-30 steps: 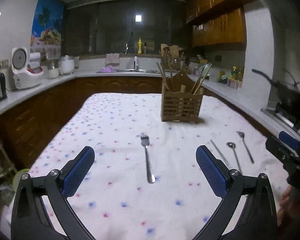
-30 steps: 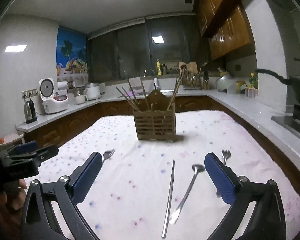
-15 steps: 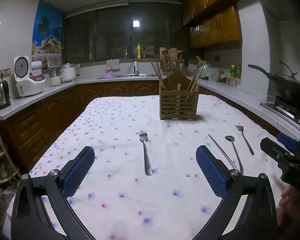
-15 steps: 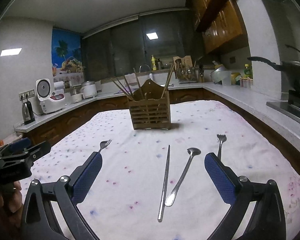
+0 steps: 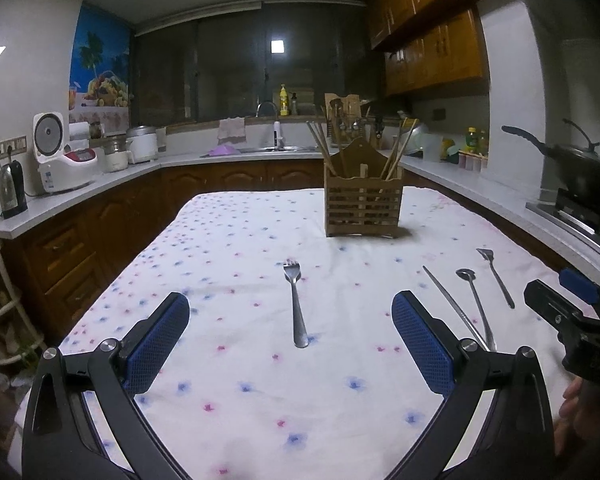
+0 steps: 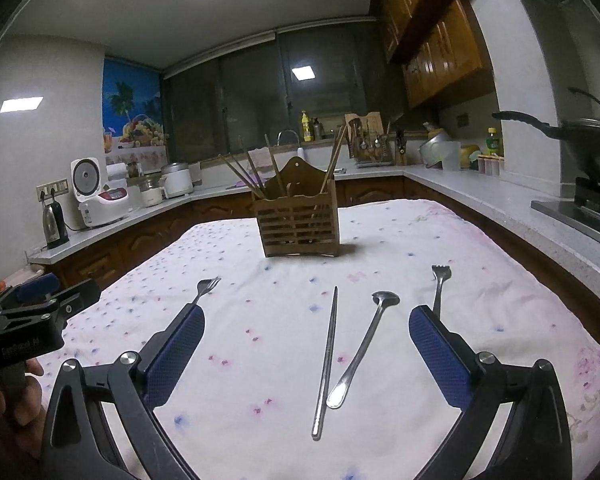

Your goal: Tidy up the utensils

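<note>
Worktop (image 5: 228, 368) under a white flowered cloth, kitchen counters around it. At the far middle stands the wooden slatted caddy (image 5: 363, 208), already holding several wooden chopsticks (image 5: 320, 146) that lean out of its top; whether any metal pieces are inside cannot be told. Four metal pieces lie loose on the cloth, all well apart from the caddy: a fork (image 5: 295, 304) alone near the middle, and on the right a group of three, a long metal chopstick (image 6: 327, 360), a spoon (image 6: 365, 340) and a second fork (image 6: 439, 286), handles toward the near edge. Chopstick and spoon handles come close together at the near end; touching or not, unclear. Left tongs (image 5: 288, 344) spread wide, empty, with the lone fork straight ahead between the fingers. Right tongs (image 6: 306, 360) also spread wide, empty, framing chopstick and spoon. Judgement: task barely begun or at its start; nothing gripped, four pieces left to move into the caddy.
</note>
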Demonstrator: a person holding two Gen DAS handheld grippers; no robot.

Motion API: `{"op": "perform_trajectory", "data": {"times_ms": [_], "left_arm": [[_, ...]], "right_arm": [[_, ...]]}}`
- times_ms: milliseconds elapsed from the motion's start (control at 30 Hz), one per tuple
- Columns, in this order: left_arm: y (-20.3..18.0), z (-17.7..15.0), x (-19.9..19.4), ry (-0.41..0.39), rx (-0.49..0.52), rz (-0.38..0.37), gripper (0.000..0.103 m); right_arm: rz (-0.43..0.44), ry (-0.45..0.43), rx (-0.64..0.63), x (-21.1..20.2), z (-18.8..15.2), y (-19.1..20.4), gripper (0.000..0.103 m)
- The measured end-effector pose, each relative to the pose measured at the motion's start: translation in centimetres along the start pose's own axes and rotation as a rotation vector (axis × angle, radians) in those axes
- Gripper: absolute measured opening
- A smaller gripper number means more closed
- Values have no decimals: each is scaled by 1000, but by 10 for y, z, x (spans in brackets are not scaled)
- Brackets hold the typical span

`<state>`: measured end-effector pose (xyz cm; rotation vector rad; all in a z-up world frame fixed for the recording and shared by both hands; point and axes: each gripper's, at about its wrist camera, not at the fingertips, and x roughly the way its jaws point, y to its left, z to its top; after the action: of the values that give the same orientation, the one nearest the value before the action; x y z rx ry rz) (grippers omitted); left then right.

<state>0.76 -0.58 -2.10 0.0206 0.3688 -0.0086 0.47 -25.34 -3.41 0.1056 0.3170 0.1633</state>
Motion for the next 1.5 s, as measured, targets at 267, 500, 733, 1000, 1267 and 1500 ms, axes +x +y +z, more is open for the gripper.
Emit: {"op": "perform_trajectory", "data": {"times_ms": [267,500,733,1000,1267,1500], "left_arm": [[1,-1,-2,-5,3,8,103],[3,-1,-1,-6,-2,14,103],[3,-1,-1,-9,-9,15,103],[0,-1,-3,-17,2,24,103],[-4,0,-4,-25,19,23,103],[-5,1,-4,-24,19,26,103]], "right_arm": [[3,-7,1,-1,-2,0,103],[5,-14,-2,-1,-3,1,103],[5,-17,-1,-1,-3,3,103],[7,-19,-2,-2,-2,4,103],[6,-22,-3,-4,1,7,103],[7,-22,-2,-4,2,8,103]]}}
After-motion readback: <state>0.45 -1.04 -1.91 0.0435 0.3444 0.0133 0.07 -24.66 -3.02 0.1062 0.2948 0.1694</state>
